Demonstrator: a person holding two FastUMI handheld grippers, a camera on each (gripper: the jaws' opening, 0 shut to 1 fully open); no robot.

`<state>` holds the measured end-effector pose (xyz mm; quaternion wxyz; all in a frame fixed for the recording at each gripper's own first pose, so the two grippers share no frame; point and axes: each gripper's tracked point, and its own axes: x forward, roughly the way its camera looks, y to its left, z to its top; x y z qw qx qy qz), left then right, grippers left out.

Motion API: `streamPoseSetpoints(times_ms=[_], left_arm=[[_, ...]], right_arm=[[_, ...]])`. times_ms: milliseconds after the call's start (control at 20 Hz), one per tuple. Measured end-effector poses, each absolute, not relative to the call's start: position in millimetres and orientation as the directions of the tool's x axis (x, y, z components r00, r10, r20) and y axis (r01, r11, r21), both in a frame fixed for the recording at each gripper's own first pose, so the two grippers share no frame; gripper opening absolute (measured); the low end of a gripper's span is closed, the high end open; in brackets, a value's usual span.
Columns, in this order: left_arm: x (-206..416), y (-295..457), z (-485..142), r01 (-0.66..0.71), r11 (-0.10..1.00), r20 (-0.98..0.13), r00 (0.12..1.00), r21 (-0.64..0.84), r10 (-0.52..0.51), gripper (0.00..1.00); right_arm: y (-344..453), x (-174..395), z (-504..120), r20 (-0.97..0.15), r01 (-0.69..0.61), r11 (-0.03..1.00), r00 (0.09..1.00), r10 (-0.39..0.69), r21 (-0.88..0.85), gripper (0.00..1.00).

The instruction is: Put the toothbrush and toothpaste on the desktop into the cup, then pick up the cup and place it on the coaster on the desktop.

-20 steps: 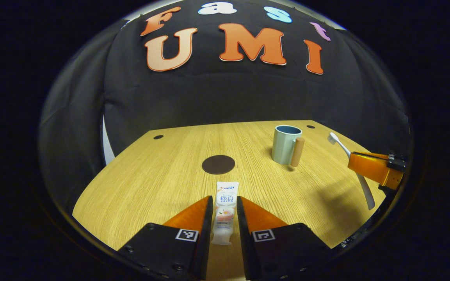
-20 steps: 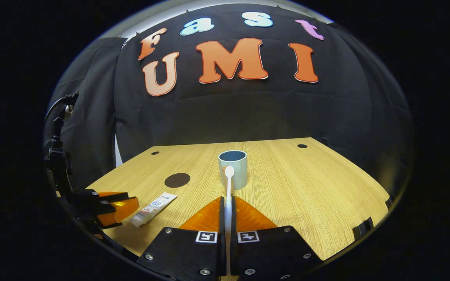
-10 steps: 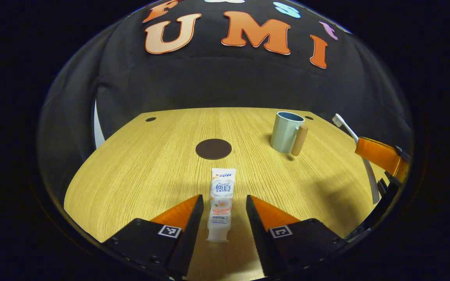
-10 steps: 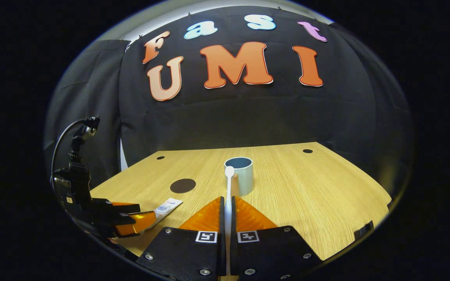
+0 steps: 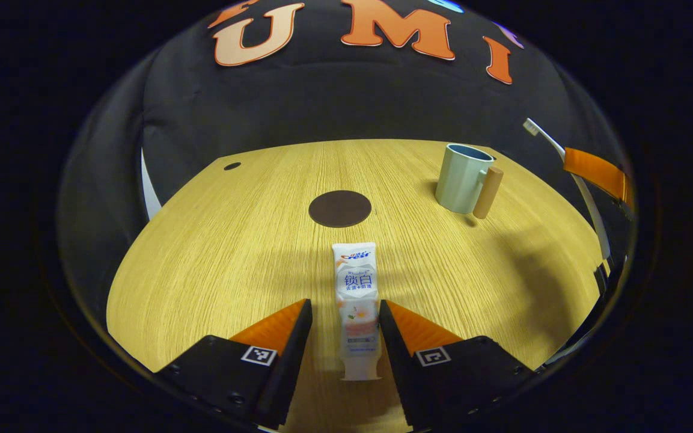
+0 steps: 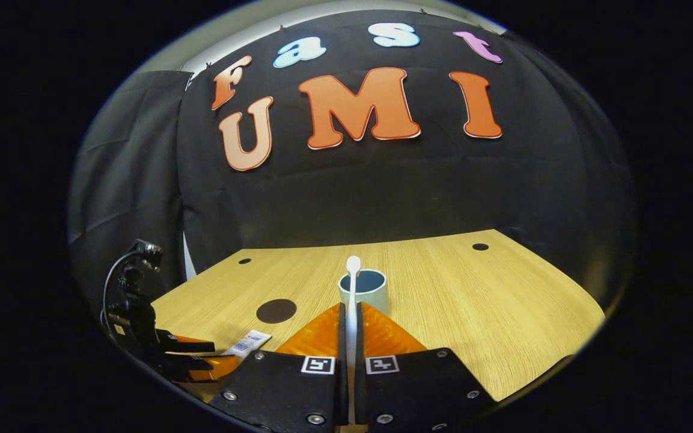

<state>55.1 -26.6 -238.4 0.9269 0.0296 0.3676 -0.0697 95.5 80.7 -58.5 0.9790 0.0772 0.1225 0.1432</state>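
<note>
A white toothpaste tube point(image 5: 355, 288) lies flat on the wooden table, cap end toward me, between the fingers of my left gripper point(image 5: 343, 310). That gripper is open, with a gap on the tube's left side. The pale green cup point(image 5: 462, 177) with a wooden handle stands upright at the far right. A dark round coaster point(image 5: 340, 208) lies just beyond the tube. My right gripper point(image 6: 351, 310) is shut on the white toothbrush point(image 6: 352, 282), whose head is raised in front of the cup point(image 6: 365, 290). The same gripper point(image 5: 598, 171) with the toothbrush point(image 5: 553, 143) shows at the right edge of the left gripper view.
The table point(image 6: 490, 300) has small dark holes near its far corners point(image 6: 479, 246). In the right gripper view the coaster point(image 6: 276, 310) lies left of the cup, with the left gripper point(image 6: 187, 361) and the toothpaste tip point(image 6: 249, 343) at lower left.
My left gripper's fingers have spread apart from the toothpaste, and its view has tipped down toward the table. My right gripper has lifted the toothbrush higher, its head now above the cup's rim.
</note>
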Motion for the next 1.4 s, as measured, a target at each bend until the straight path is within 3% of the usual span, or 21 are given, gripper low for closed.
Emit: streamPoseSetpoints(times_ms=[250,300,350,500,550,650,750,900,1100,1400], left_arm=[[52,-26,-252,0.1,0.995,-0.735,0.672,-0.029,-0.089,0.68],[55,-26,-253,0.091,0.995,-0.737,0.671,-0.028,-0.082,0.65],[53,-26,-253,0.089,0.996,-0.748,0.659,-0.025,-0.078,0.55],[53,-32,-251,0.092,0.995,-0.754,0.651,-0.032,-0.084,0.53],[53,-31,-252,0.104,0.994,-0.75,0.655,-0.03,-0.092,0.41],[53,-30,-251,0.11,0.993,-0.74,0.664,-0.043,-0.105,0.43],[55,-28,-250,0.13,0.991,-0.725,0.678,-0.044,-0.121,0.36],[54,-28,-251,0.127,0.991,-0.711,0.692,-0.048,-0.123,0.36],[50,-28,-245,0.119,0.991,-0.653,0.746,-0.057,-0.127,0.34],[56,-17,-198,0.101,0.995,-0.461,0.882,-0.022,-0.1,0.34]], right_arm=[[74,110,-53,-0.214,-0.253,0.947,0.932,0.294,0.199,0.04],[72,113,-49,-0.21,-0.254,0.947,0.933,0.293,0.195,0.04],[71,114,-44,-0.204,-0.254,0.948,0.934,0.292,0.193,0.04],[65,120,-26,-0.177,-0.253,0.947,0.941,0.288,0.196,0.04],[64,122,-21,-0.169,-0.251,0.948,0.944,0.284,0.196,0.04],[62,126,-11,-0.153,-0.247,0.949,0.948,0.278,0.194,0.04],[60,131,-3,-0.14,-0.238,0.951,0.953,0.268,0.2,0.05],[60,135,6,-0.13,-0.235,0.951,0.956,0.264,0.203,0.05],[65,138,13,-0.109,-0.238,0.951,0.959,0.263,0.197,0.05],[83,168,14,-0.069,-0.247,0.949,0.962,0.264,0.198,0.05]])
